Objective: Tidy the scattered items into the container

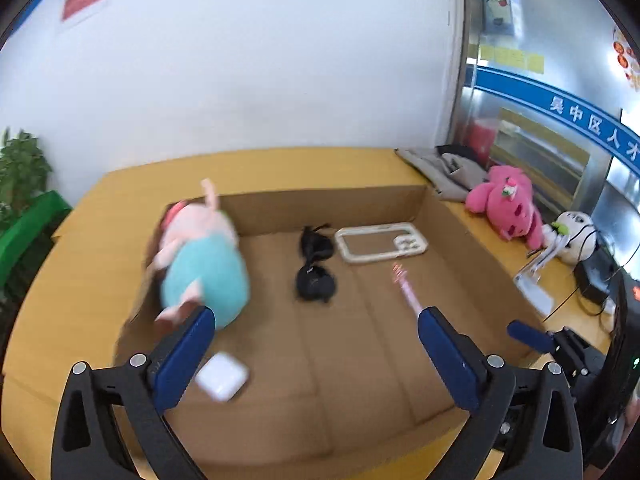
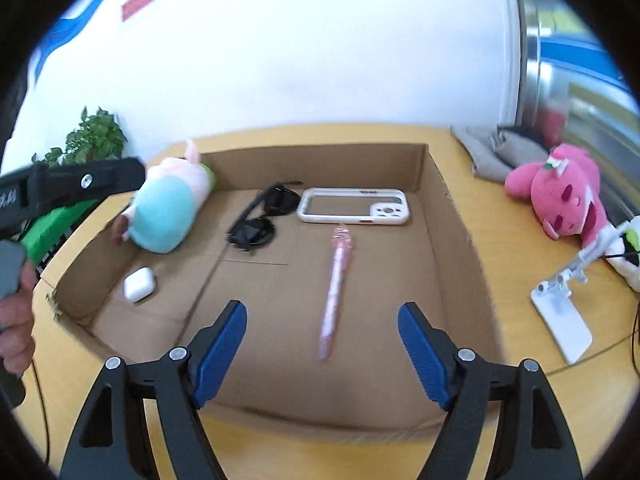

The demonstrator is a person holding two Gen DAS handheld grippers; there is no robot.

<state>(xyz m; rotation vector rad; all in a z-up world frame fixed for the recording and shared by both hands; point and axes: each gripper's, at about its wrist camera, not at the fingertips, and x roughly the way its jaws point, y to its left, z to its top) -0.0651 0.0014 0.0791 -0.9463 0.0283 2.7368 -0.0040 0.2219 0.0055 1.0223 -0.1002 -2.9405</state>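
Box [image 2: 452, 216] on yellow table [image 2: 512, 240] | inside: plush toy [image 2: 164, 208], sunglasses [image 2: 260, 216], phone case [image 2: 354, 205], pink pen [image 2: 336, 288], white earbud case [image 2: 139, 284] | left gripper [image 1: 316, 322] wide open, holds nothing | right gripper [image 2: 322, 318] open, holds nothing

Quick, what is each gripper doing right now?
Left gripper: open, holding nothing, over the brown cardboard box.
Right gripper: open, holding nothing; long pink pen lies below.

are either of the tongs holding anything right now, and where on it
Nothing is held. The left tongs and right tongs both stand open and empty above the cardboard box.
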